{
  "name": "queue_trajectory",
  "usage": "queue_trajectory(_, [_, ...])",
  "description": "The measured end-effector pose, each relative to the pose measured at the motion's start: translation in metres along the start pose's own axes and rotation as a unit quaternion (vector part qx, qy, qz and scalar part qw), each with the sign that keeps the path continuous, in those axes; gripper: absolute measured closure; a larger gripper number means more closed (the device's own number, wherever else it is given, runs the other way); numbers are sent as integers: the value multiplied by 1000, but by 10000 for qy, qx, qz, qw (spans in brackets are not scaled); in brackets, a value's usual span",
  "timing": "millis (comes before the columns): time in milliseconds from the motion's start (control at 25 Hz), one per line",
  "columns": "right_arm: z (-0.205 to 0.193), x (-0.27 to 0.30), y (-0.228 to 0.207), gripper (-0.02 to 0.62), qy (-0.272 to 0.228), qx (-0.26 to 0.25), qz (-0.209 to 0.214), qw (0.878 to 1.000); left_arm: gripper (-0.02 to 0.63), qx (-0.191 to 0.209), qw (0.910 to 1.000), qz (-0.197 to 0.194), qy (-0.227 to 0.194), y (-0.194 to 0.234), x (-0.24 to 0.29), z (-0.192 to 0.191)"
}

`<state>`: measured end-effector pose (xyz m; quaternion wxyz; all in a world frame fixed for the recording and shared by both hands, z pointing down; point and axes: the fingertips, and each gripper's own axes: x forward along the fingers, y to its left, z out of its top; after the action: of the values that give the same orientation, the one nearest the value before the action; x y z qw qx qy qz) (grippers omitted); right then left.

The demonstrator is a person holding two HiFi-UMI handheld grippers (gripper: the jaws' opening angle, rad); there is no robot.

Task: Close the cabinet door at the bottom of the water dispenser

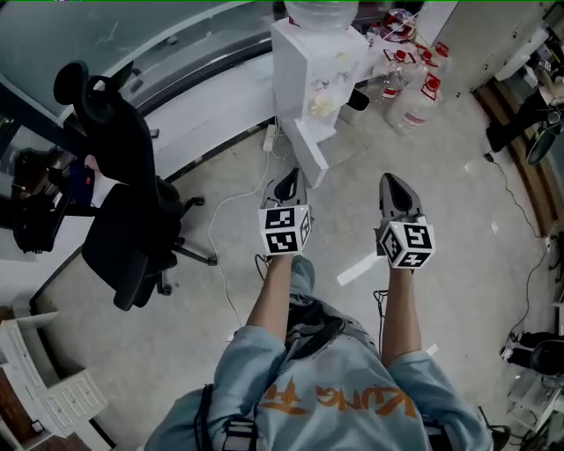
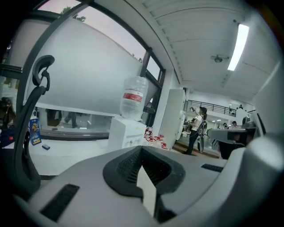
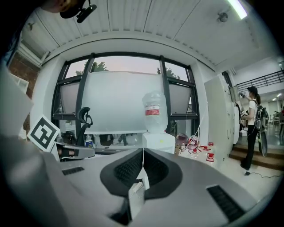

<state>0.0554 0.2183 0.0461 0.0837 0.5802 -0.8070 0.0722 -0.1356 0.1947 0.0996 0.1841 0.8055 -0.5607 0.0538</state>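
Note:
The white water dispenser (image 1: 304,66) stands ahead by the window wall, a clear bottle (image 1: 322,11) on its top. Its bottom cabinet door (image 1: 310,157) is swung open, edge pointing toward me. My left gripper (image 1: 287,185) is shut and empty, its tip just left of the door's free edge. My right gripper (image 1: 397,194) is also shut and empty, to the right of the door over bare floor. In the left gripper view the gripper (image 2: 142,148) faces the dispenser (image 2: 126,133). In the right gripper view the gripper (image 3: 143,150) faces the dispenser (image 3: 159,141) too.
A black office chair (image 1: 123,194) stands to the left. Several red-capped water bottles (image 1: 414,88) crowd the floor right of the dispenser. A power strip (image 1: 270,136) with a white cable lies by its left side. A person (image 3: 253,128) stands far right.

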Motion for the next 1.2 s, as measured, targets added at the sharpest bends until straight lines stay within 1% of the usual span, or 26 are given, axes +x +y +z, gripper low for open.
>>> queue_trajectory(120, [-4,51,-7,566,119,130,109,9998,598,95,9995,115,278,20,40,-2])
queue_trajectory(280, [-8,104,-18,566,227,246,115,9994,598,23,9986,137,512,38,84,-6])
queue_trajectory(440, [-9,131,-42,566,246,321,25,9992,598,-37,9985,121,540,41,116,-5])
queue_trajectory(560, [-12,141,-63,566,305,359,-102,9988,598,-61,9984,108,547,40,128,-5])
queue_trajectory(680, [-4,156,-74,566,268,339,-114,9990,598,-97,9987,164,479,46,138,2])
queue_trajectory(800, [6,176,-70,566,252,247,12,9994,598,-192,9986,279,410,60,145,10])
queue_trajectory(960, [8,201,-62,566,317,170,292,9989,598,-337,9976,482,365,74,155,12])
queue_trajectory(1120, [-1,230,-64,566,384,178,471,9980,598,-412,9965,627,358,84,166,7])
queue_trajectory(1200, [-8,251,-65,566,385,170,632,9971,598,-474,9952,777,363,93,178,-1])
